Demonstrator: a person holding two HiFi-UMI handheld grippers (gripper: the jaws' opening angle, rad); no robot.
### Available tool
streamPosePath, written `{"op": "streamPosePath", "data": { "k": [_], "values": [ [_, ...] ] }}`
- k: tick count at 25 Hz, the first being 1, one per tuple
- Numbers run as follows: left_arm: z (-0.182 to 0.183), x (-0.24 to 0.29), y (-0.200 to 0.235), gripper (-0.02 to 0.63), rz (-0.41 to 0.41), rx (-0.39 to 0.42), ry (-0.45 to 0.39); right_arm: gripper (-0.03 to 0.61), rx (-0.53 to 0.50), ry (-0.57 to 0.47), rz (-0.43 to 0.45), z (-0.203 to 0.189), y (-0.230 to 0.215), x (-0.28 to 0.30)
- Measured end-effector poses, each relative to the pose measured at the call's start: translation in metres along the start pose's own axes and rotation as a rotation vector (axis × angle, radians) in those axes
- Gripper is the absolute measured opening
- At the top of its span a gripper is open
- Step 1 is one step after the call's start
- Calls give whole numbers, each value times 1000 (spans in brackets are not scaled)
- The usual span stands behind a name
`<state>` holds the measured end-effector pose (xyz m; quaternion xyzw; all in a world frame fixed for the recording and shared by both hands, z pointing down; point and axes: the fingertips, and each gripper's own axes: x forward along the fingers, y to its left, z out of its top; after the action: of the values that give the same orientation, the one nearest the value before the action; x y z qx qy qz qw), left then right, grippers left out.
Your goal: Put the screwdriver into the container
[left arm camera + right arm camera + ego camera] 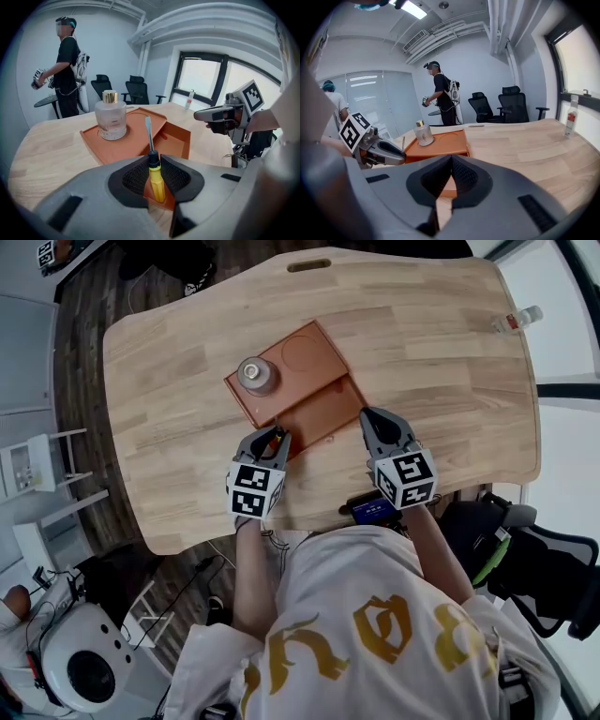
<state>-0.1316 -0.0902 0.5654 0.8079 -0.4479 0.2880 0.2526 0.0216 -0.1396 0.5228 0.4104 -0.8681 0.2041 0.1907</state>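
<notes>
Yellow-handled, the screwdriver (156, 182) sits clenched by its handle in your left tool (157, 161). Its blade points away over the near edge of the container (136, 135), so it looks ready to be carried in and let go. Your right tool (451, 158) is clamped on nothing and hangs off the container's near right corner, out of the way. Just beyond the blade is the container's sunken compartment, probably the best drop spot. A bottle (110, 116) occupies the raised far side.
</notes>
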Motion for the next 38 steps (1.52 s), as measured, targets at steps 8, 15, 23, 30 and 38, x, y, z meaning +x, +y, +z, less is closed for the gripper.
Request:
{"op": "streamPosePath", "data": {
  "k": [8, 15, 23, 30, 38],
  "values": [
    [-4, 5, -4, 75, -29, 15, 28, 10, 8, 11, 14, -4, 6, 4],
    [-4, 10, -7, 75, -47, 37, 51, 9, 11, 12, 8, -5, 3, 4],
    [-6, 15, -10, 75, -61, 53, 79, 9, 16, 17, 7, -6, 1, 4],
    [-7, 17, -10, 75, -65, 68, 110, 9, 21, 19, 13, -8, 3, 5],
    [-7, 22, -13, 75, -86, 80, 165, 9, 26, 27, 6, -11, -1, 3]
  ]
}}
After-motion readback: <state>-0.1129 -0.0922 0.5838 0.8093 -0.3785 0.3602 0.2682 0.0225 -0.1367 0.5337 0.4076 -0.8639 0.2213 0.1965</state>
